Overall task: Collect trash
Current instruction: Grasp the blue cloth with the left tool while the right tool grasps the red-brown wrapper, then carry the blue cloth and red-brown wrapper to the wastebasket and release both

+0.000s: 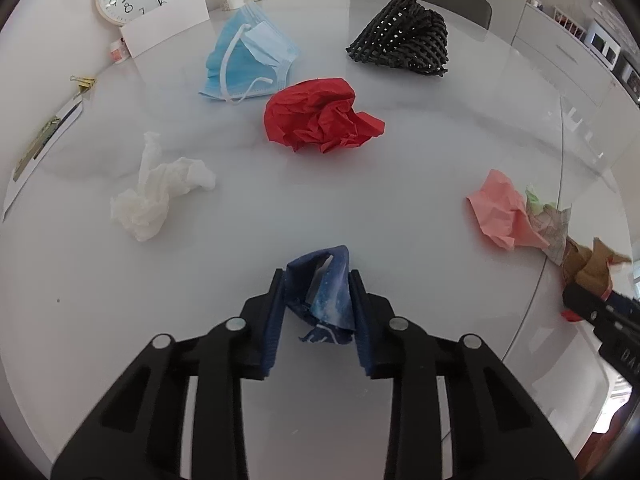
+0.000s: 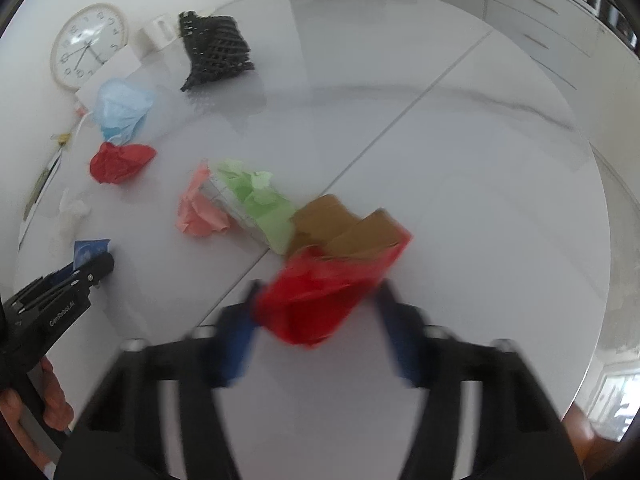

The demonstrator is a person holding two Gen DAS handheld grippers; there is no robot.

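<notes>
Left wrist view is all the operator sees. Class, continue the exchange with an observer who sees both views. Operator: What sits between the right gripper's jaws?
Observer: A red crumpled piece; the right gripper presses its sides, though the picture is blurred.
Operator: My left gripper pinches the blue wrapper. What's beside the red one?
Observer: Brown paper touches its far side.
Operator: And the green scrap?
Observer: The green paper is a broad crumpled sheet between pink paper and brown.

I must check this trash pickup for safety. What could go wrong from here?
1. The blue wrapper sits only between the left gripper's fingertips, so it may slip when lifted.
2. The red wrapper in the right gripper touches the brown paper; lifting could drag it.
</notes>
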